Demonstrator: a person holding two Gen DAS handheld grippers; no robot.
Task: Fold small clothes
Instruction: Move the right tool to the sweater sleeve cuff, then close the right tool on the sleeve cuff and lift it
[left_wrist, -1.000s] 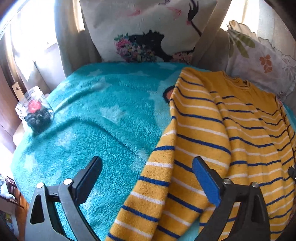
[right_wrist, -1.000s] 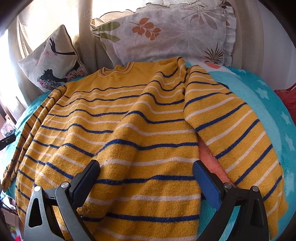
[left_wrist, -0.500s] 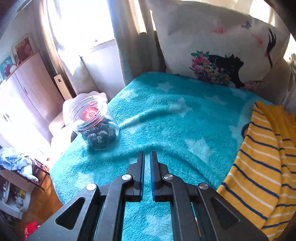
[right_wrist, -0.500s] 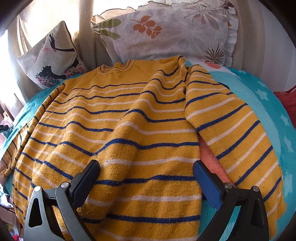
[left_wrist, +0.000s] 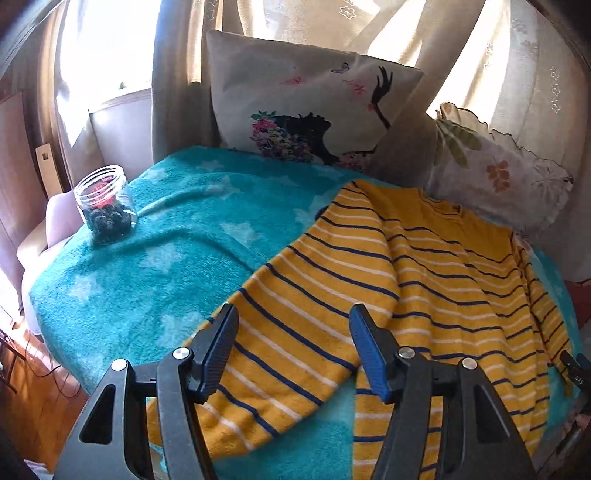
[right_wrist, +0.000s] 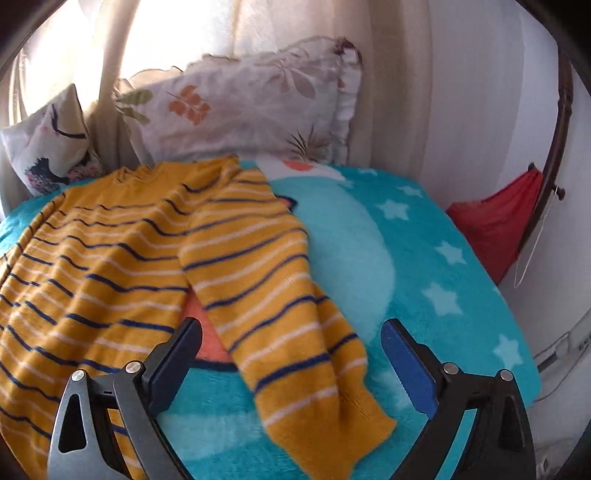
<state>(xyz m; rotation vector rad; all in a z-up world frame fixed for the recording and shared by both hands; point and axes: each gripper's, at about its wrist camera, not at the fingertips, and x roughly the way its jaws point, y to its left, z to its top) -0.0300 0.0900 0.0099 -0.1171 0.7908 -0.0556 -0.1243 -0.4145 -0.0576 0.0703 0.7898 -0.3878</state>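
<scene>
While both tools hover, left tool (left_wrist: 291, 345) opening, right tool (right_wrist: 291, 356) apart, a teal blanket (left_wrist: 147, 258) covers the bed.

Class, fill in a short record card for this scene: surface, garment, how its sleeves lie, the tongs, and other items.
surface: teal fleece blanket with pale stars
garment: yellow knit sweater with navy and white stripes, spread flat, unfolded
sleeves: both stretched out, one before each pair of tongs
left tongs: opening, above one sleeve, not gripping
right tongs: open, above the other sleeve
other items: clear plastic jar; silhouette-print cushion; leaf-print pillow
</scene>
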